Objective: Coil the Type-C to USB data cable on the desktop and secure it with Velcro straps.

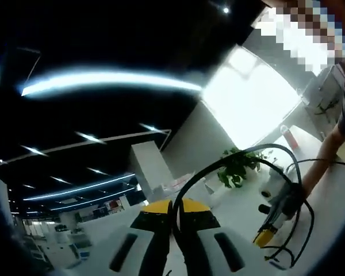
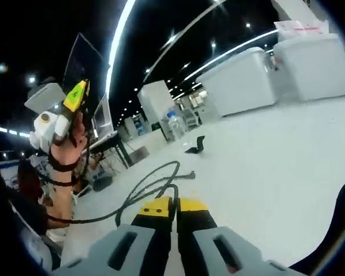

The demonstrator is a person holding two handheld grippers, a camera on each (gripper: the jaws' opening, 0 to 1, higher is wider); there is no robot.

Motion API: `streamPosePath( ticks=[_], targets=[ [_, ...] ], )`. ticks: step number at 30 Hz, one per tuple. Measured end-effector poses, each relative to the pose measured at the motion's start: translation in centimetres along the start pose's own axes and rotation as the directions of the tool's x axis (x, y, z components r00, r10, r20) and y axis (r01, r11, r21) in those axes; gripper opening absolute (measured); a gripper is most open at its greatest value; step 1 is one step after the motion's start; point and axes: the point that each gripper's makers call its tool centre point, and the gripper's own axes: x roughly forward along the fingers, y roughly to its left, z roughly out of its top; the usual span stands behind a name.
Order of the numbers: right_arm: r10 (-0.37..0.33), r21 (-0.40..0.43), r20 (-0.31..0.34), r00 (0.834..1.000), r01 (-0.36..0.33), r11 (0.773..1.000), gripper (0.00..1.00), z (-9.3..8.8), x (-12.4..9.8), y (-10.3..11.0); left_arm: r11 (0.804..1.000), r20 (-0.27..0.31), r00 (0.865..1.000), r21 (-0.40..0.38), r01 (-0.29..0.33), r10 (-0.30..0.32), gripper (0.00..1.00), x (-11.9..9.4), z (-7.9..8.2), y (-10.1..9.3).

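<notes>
The black cable [image 2: 152, 187] hangs in loops between both grippers above the white desk [image 2: 264, 167]. The left gripper [image 1: 172, 221] and right gripper [image 2: 173, 207] each pinch it with narrow jaws. Coiling seems unfinished; next, another loop, then the strap.

Left gripper view tilts up from low over the table [image 1: 328, 230] toward ceiling lights; right gripper view skims that table — each catches the other hand-held gripper.
</notes>
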Motion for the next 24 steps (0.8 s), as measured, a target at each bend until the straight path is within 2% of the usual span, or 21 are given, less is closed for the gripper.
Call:
streamPosePath(
  ticks=[3, 5, 7, 9, 10, 13, 14, 16, 18, 19, 24],
  targets=[
    [-0.06, -0.141, 0.064, 0.996, 0.068, 0.988, 0.02, 2.7, -1.1, -0.4, 1.0, -0.006, 1.0, -0.007, -0.003, 0.003, 0.06, -0.2, -0.7, -0.5],
    [-0.081, -0.255, 0.107, 0.991, 0.106, 0.961, 0.01, 4.2, -2.0, -0.1, 1.0, -0.01, 1.0, -0.012, -0.005, 0.005, 0.06, -0.3, -1.2, -0.7],
    [-0.121, -0.381, 0.166, 0.979, 0.177, 0.907, 0.01, 6.1, -3.0, 0.3, 1.0, -0.016, 1.0, -0.013, -0.005, 0.005, 0.06, -0.5, -1.6, -1.1],
    [-0.126, -0.426, 0.236, 0.964, 0.22, 0.877, 0.01, 7.9, -3.6, 1.1, 1.0, -0.011, 1.0, -0.016, -0.008, 0.008, 0.05, -0.6, -1.9, -1.1],
    [-0.133, -0.428, 0.254, 0.958, 0.234, 0.873, 0.01, 8.3, -3.8, 1.2, 1.0, -0.007, 1.0, -0.019, -0.009, 0.009, 0.05, -0.6, -1.9, -1.1],
    [-0.145, -0.455, 0.331, 0.932, 0.292, 0.841, 0.01, 10.2, -5.1, 1.6, 0.999, -0.006, 1.0, -0.037, -0.007, 0.007, 0.05, -0.8, -2.3, -1.2],
    [-0.145, -0.458, 0.339, 0.929, 0.298, 0.837, 0.01, 10.3, -5.3, 1.7, 0.999, -0.007, 1.0, -0.04, -0.008, 0.008, 0.05, -0.9, -2.4, -1.3],
    [-0.144, -0.46, 0.327, 0.934, 0.29, 0.839, 0.01, 10.1, -5.2, 1.6, 0.999, -0.008, 1.0, -0.046, -0.009, 0.008, 0.05, -1.0, -2.6, -1.5],
    [-0.158, -0.417, 0.29, 0.944, 0.273, 0.867, 0.01, 8.7, -4.7, 1.0, 0.999, -0.013, 1.0, -0.049, -0.008, 0.007, 0.06, -1.0, -2.8, -1.6],
    [-0.17, -0.391, 0.251, 0.953, 0.26, 0.883, 0.01, 7.5, -4.2, 0.3, 0.999, -0.016, 1.0, -0.046, -0.006, 0.005, 0.06, -1.0, -2.9, -1.7],
    [-0.186, -0.277, 0.156, 0.97, 0.224, 0.935, 0.02, 4.2, -2.6, -1.9, 1.0, -0.012, 1.0, -0.027, -0.003, 0.003, 0.06, -0.7, -2.3, -1.6]
  ],
)
